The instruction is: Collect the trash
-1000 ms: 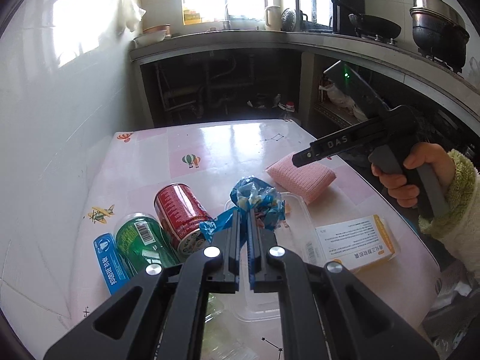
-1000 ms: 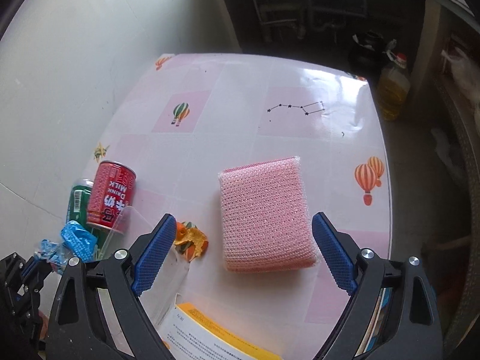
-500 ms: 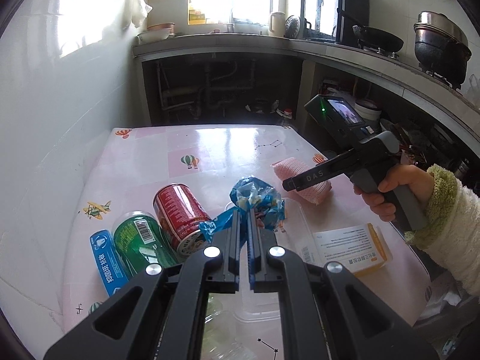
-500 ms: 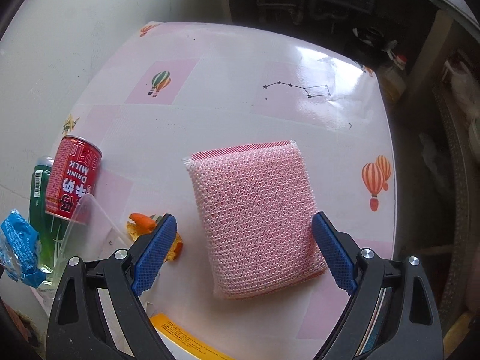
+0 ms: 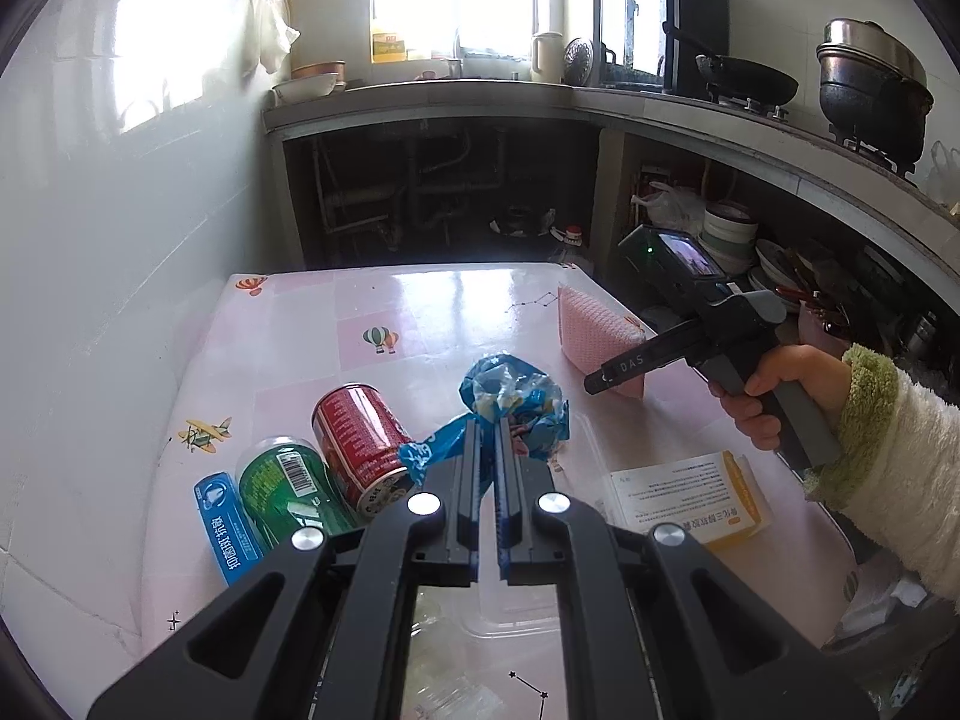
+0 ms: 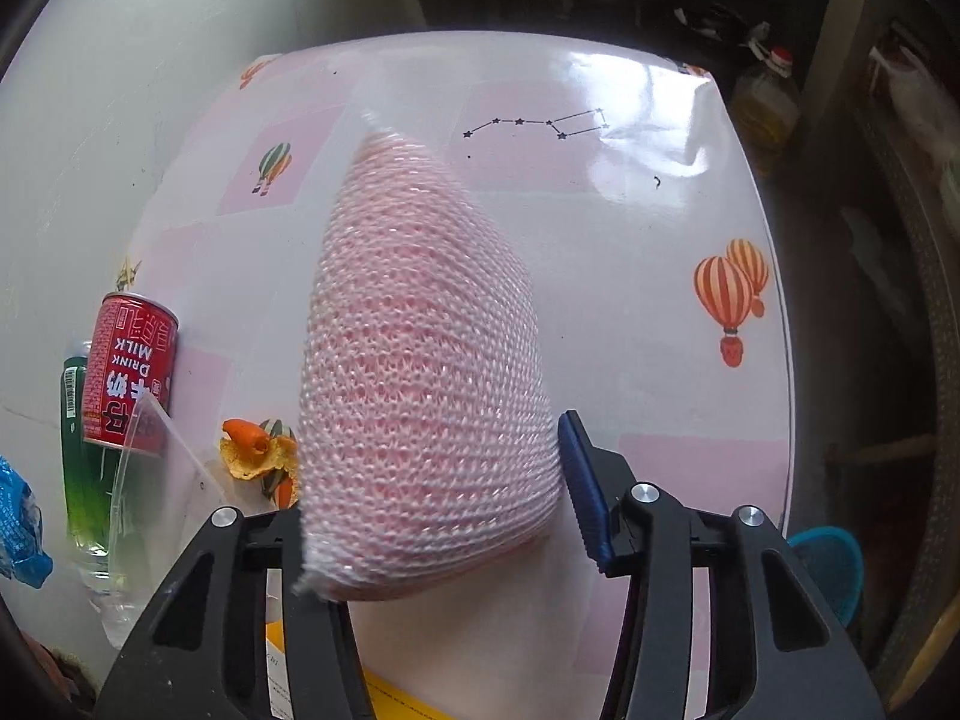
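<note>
My left gripper (image 5: 489, 441) is shut on a crumpled blue plastic wrapper (image 5: 513, 399) and holds it above the pink table (image 5: 420, 306). My right gripper (image 6: 432, 468) is shut on a pink mesh sponge (image 6: 420, 360), tilted up on its edge; the sponge also shows in the left wrist view (image 5: 591, 333). A red milk can (image 5: 360, 438) and a green can (image 5: 288, 489) lie side by side at the table's left. Orange peel (image 6: 258, 450) lies beside a clear plastic box (image 5: 522, 600).
A blue packet (image 5: 225, 525) lies left of the green can. A yellow and white medicine box (image 5: 690, 498) lies at the table's right edge. A white wall (image 5: 120, 300) borders the table's left. A blue bin (image 6: 831, 564) sits on the floor below the right edge.
My right gripper has closed on the pink sponge and tipped it up off the table. My left gripper still holds the blue wrapper and has risen a little.
</note>
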`<state>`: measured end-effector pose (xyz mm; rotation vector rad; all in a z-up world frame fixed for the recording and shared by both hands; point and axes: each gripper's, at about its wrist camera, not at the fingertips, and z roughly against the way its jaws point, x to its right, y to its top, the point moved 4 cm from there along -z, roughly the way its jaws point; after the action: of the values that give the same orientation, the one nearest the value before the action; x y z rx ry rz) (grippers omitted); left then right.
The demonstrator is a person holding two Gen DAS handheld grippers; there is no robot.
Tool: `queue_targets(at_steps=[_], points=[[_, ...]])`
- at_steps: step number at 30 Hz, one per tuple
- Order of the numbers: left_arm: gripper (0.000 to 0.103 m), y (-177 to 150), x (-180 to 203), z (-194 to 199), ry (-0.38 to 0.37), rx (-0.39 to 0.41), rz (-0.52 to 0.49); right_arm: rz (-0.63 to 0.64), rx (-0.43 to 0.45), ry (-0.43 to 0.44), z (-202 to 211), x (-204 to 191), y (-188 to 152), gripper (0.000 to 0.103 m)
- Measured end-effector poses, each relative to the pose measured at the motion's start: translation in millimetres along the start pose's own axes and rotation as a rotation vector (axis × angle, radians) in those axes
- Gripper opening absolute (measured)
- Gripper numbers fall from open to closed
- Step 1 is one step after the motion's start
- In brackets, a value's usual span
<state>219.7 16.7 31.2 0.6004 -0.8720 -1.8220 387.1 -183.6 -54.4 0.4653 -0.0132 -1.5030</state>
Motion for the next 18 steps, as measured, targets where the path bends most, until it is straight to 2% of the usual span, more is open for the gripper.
queue_targets(at_steps=[2, 9, 11, 13, 18], points=[[0.004, 0, 1, 2, 0.004, 0.003, -0.003, -0.015, -0.003, 0.024, 1, 2, -1, 0.031], [0.004, 1, 0, 9, 0.017, 0.017, 0.003, -0.078, -0.007, 0.14, 10, 15, -7, 0.033], [0.004, 1, -1, 12, 0.019, 0.02, 0.003, -0.077, 0.001, 0.156, 16, 15, -8, 0.052], [0.004, 0, -2, 13, 0.021, 0.018, 0.003, -0.073, 0.02, 0.152, 22, 15, -8, 0.064], [0.004, -3, -6, 11, 0.02, 0.01, 0.016, -0.093, 0.03, 0.144, 27, 14, -1, 0.075]])
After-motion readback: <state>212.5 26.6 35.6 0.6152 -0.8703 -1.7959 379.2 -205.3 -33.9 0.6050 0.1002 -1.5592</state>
